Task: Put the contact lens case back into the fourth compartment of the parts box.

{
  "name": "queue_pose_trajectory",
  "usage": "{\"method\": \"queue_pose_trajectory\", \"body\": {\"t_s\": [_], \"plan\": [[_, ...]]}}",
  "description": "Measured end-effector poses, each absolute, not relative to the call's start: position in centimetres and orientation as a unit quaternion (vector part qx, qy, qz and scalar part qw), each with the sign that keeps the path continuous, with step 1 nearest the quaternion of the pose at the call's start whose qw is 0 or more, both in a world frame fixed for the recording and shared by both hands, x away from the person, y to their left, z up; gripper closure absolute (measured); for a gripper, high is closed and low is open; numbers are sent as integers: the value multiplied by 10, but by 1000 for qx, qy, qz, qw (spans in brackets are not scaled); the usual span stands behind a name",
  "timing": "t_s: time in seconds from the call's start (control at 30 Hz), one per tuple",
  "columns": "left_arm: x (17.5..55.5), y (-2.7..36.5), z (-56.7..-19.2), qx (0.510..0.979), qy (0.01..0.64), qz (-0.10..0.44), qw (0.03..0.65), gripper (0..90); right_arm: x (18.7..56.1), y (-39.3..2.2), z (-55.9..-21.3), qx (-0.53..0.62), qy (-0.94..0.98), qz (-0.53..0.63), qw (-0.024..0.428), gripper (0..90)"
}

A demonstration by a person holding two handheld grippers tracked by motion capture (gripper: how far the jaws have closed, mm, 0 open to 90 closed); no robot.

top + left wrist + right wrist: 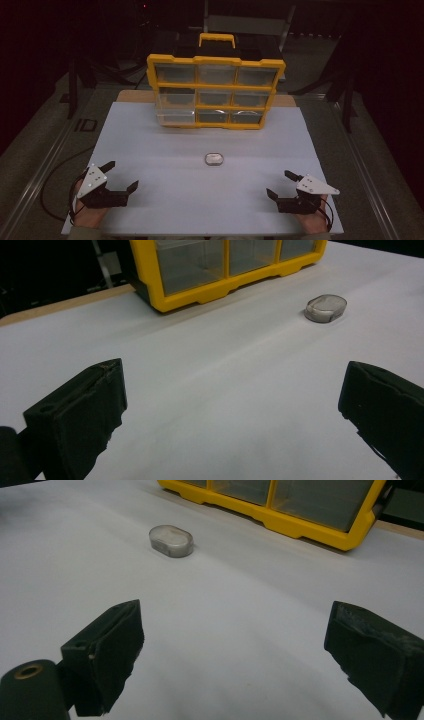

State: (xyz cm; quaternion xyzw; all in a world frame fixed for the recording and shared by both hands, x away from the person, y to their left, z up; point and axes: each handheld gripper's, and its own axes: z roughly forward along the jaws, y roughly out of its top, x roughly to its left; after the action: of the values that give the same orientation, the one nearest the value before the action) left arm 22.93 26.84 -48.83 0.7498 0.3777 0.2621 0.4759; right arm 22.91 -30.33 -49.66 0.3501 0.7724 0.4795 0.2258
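A small clear oval case [214, 159] lies flat in the middle of the white board [165, 145]; it also appears as the oval case [326, 308] at the upper right of the left gripper view and the oval case [171, 540] at the upper left of the right gripper view. Behind it stands a yellow organiser [216, 91] with clear drawers, upright. My left gripper [120, 176] rests near the front left, open, nothing between its jaws. My right gripper [280, 185] sits at the front right, also open and empty. Both are well short of the case.
The yellow organiser [220, 265] [295, 505] has a handle on top and one lower-left drawer pulled slightly out. A strip of wooden table [135, 96] shows behind the board. Dark floor and metal rails [45, 165] flank the board.
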Motion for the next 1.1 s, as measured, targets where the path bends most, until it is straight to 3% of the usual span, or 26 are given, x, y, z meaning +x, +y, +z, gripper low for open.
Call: {"method": "queue_pose_trajectory", "body": {"t_s": [0.43,0.57,1.1], "plan": [[226,271,-485,740,379,289,475,0,231,-302,-495,331,778,487,218,83],[226,272,-483,737,382,289,477,0,235,-299,-489,319,791,485,195,83],[225,271,-481,740,371,291,480,17,251,-289,-454,289,813,455,220,83]]}}
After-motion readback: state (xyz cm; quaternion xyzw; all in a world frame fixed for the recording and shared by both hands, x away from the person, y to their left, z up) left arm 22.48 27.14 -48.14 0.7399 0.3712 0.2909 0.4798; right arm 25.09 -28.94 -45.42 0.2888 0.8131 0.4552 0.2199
